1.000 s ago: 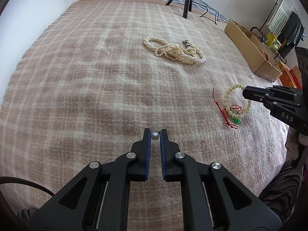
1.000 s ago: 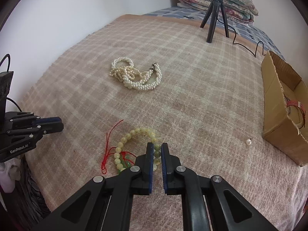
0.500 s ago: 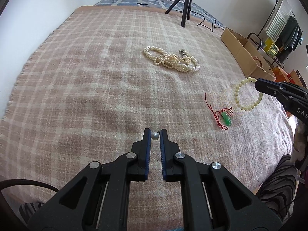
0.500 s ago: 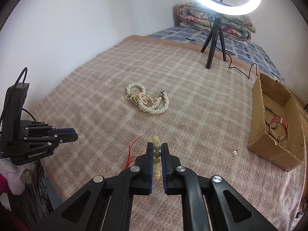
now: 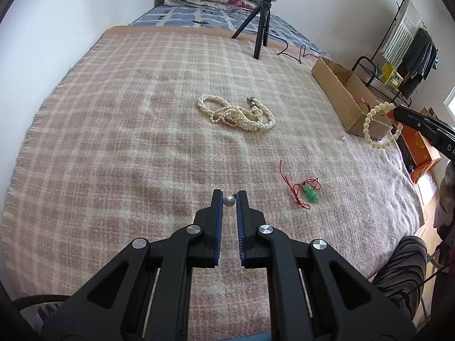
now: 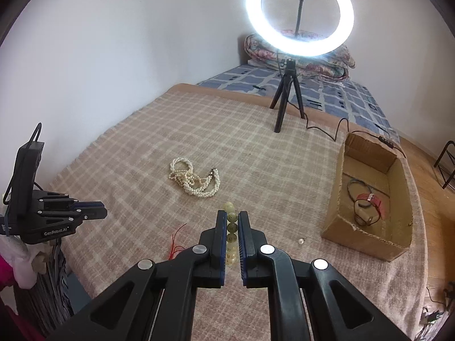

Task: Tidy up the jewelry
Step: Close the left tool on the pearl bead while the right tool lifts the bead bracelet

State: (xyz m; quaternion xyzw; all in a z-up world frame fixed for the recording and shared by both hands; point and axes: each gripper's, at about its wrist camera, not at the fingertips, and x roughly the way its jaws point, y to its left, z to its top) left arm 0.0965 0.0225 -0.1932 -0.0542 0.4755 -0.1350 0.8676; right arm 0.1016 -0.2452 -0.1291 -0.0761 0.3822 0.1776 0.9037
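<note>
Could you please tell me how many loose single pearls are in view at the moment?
2. One pearl is pinched in the left claw; the other pearl lies on the blanket beside the cardboard box. Others may be hidden.

Your bed's plaid blanket (image 5: 119, 147) carried a pearl necklace (image 5: 237, 113), a green pendant (image 5: 310, 193) (red-corded), a loose pearl (image 6: 301, 240), a cardboard box (image 6: 366, 244) and a tripod (image 6: 285, 96).

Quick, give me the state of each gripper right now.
Left gripper: shut on a single pearl.
Right gripper: shut on the pale bead bracelet, lifted off the blanket.
</note>
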